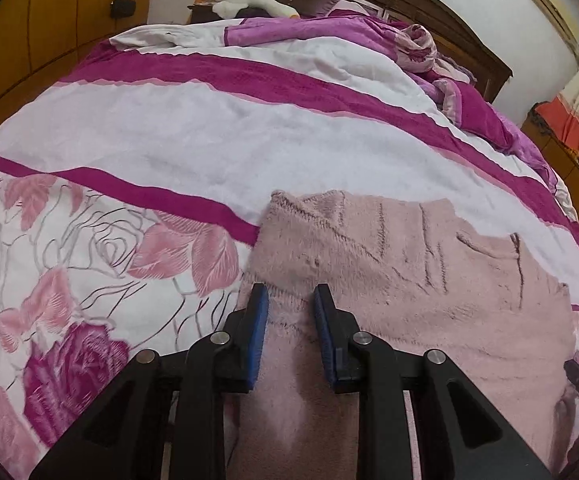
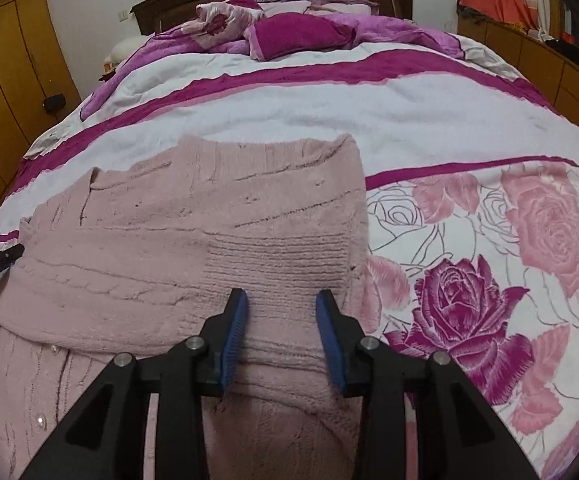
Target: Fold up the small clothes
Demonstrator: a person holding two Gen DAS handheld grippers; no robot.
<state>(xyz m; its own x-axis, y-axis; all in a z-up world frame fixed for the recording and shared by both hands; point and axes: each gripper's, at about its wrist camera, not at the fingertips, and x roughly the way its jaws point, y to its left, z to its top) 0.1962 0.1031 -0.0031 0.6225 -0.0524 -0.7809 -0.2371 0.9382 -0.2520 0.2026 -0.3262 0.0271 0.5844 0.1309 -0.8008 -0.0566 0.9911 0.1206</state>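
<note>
fluffy pale pink knitted cardigan (image 2: 193, 232) on the flowered quilt (image 2: 489, 240): left gripper (image 1: 291, 312) pinches its fabric, right gripper (image 2: 281, 312) parted, holding nothing; smooth the fold before regripping.

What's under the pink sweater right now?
The pink sweater lies on the floral bedspread, whose white and magenta stripes show beyond its far edge. Anything between sweater and bedspread is covered. A sleeve is folded over the body.

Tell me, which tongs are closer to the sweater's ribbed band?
Right. The right tongs are right over the ribbed band; the left tongs are at the sweater's opposite edge.
</note>
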